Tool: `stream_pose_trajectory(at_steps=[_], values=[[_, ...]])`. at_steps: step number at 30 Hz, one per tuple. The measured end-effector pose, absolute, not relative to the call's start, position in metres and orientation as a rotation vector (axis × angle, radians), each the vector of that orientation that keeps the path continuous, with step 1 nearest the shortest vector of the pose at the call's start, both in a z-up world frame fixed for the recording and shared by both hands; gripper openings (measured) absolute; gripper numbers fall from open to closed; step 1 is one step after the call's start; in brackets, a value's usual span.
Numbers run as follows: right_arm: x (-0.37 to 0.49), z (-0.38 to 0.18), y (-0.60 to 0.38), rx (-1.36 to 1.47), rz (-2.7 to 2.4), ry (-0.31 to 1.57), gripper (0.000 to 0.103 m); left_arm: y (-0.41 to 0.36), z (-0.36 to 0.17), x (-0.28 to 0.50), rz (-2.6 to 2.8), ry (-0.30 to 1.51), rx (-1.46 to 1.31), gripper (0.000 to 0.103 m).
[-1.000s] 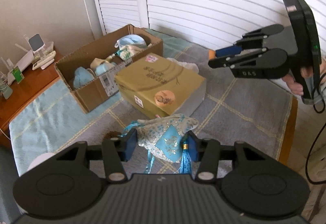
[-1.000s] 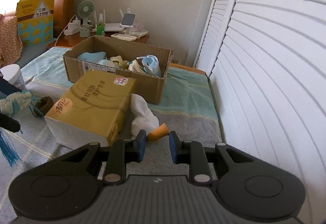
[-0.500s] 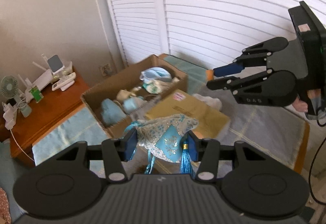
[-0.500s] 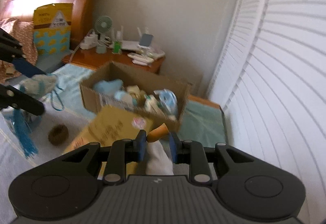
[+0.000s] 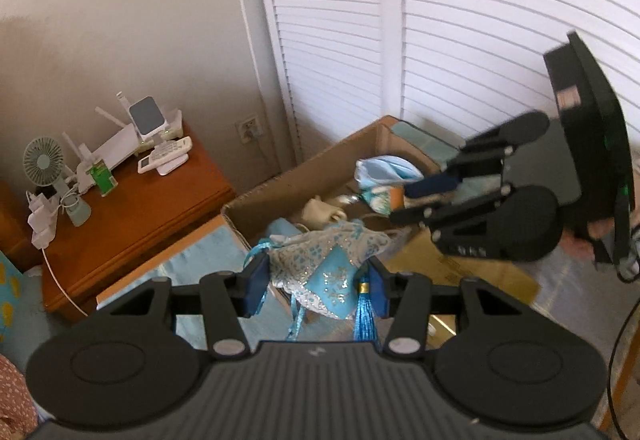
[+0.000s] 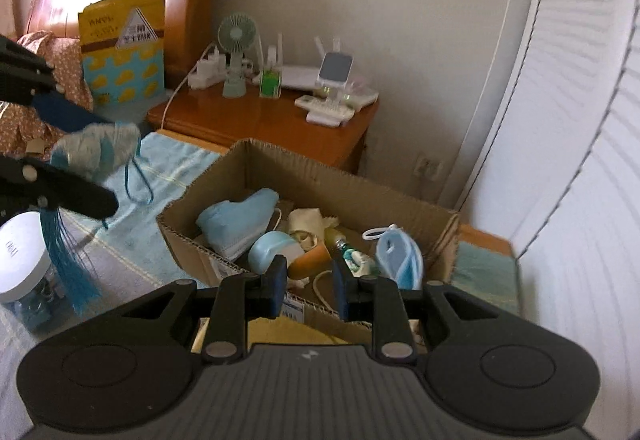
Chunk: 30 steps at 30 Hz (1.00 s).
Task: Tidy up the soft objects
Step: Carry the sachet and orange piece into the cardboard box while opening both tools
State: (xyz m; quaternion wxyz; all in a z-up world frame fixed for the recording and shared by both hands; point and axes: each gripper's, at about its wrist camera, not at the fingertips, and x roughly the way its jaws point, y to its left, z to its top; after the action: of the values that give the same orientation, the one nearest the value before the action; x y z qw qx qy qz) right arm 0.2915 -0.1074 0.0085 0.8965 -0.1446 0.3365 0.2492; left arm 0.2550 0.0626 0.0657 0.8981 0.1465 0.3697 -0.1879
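Note:
My left gripper [image 5: 316, 280] is shut on a blue and silver drawstring pouch [image 5: 328, 260] with a blue tassel [image 5: 364, 316], carried in the air near the cardboard box [image 5: 304, 176]. The right wrist view shows the same pouch [image 6: 96, 152] at the left. My right gripper [image 6: 308, 280] is shut on a small orange soft piece [image 6: 310, 260], hanging over the front edge of the open cardboard box [image 6: 208, 196]. The box holds a blue cloth item [image 6: 236, 220], a face mask [image 6: 400, 256] and other soft things. In the left wrist view my right gripper [image 5: 404, 204] hangs over the box.
A yellow-brown carton [image 5: 472, 272] lies beside the box on the bed's blue-grey blanket [image 6: 120, 240]. A white-lidded jar [image 6: 24, 264] stands at the left. A wooden nightstand [image 6: 260, 124] with a fan [image 6: 236, 36] and gadgets is behind. White louvred doors [image 5: 460, 40] close the right side.
Both grippers rose and travelled toward the cardboard box, each keeping its hold. The right gripper moved from over the bed to above the box's front edge.

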Motion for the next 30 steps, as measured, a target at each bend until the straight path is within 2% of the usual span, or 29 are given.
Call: stream_pose_trajectory(at_steps=[3, 4, 5, 6, 8, 11, 17, 30], values=[[0.303, 0.001, -0.104, -0.303, 0.510, 0.732, 0.031, 0.064, 0.066, 0.271, -0.377, 0.770, 0.296, 0.050], [0.307, -0.001, -0.103, -0.304, 0.494, 0.737, 0.038, 0.065, 0.065, 0.275, -0.376, 0.773, 0.291, 0.050], [0.308, -0.002, -0.103, -0.304, 0.490, 0.739, 0.050, 0.065, 0.065, 0.280, -0.376, 0.775, 0.283, 0.050], [0.308, -0.003, -0.104, -0.297, 0.503, 0.739, 0.055, 0.065, 0.065, 0.283, -0.376, 0.777, 0.277, 0.050], [0.305, -0.002, -0.106, -0.283, 0.516, 0.723, 0.075, 0.064, 0.065, 0.289, -0.370, 0.783, 0.275, 0.050], [0.296, 0.001, -0.110, -0.275, 0.488, 0.706, 0.096, 0.062, 0.067, 0.297, -0.360, 0.786, 0.267, 0.050], [0.268, 0.010, -0.120, -0.238, 0.450, 0.682, 0.101, 0.048, 0.073, 0.317, -0.326, 0.796, 0.232, 0.050], [0.225, 0.019, -0.161, -0.151, 0.373, 0.631, 0.102, -0.002, 0.043, 0.366, -0.156, 0.960, 0.142, 0.052]])
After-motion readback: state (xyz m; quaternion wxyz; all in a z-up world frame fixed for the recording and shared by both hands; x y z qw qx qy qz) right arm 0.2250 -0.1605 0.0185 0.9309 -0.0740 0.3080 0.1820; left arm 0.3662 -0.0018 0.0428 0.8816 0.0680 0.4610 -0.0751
